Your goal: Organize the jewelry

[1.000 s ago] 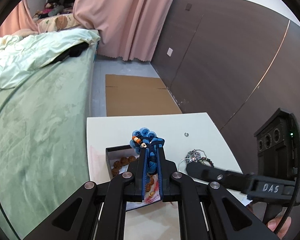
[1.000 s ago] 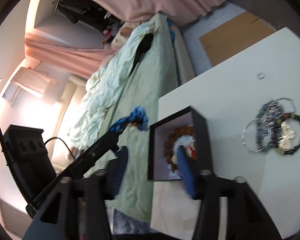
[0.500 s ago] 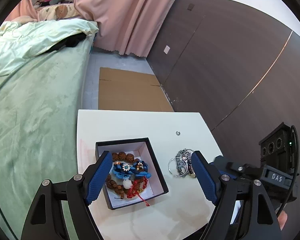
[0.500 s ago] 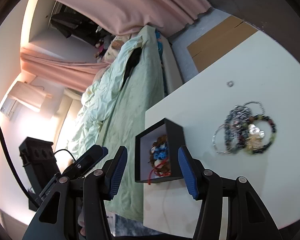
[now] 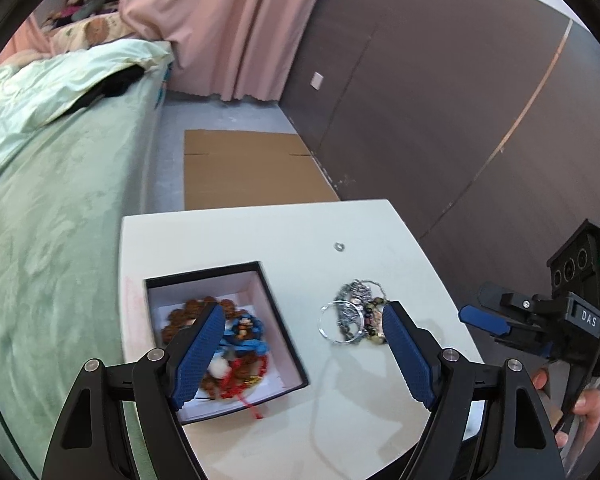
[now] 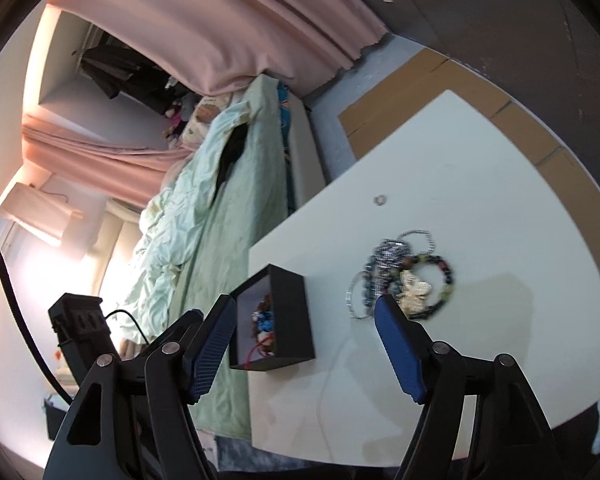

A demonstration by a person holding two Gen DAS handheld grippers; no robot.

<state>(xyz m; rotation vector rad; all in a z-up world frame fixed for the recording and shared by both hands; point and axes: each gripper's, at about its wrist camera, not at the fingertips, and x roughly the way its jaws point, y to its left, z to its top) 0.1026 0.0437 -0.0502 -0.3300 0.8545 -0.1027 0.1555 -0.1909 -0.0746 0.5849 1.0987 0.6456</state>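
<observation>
Both grippers, left (image 5: 304, 344) and right (image 6: 304, 344), are hanging wide open, holding nothing. Grabbing one bracelet from the blurry, maybe tangled pile (image 5: 354, 318) for the box (image 5: 278, 320) needs slow, careful pinching.

One box (image 5: 277, 312), one table (image 5: 260, 232), one ring (image 5: 339, 246).

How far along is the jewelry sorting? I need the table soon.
Done: several bracelets, including a blue one, lie in the black box. In hand: nothing; both hand-held grippers are open. Left: the tangled pile and a small ring on the white table.
</observation>
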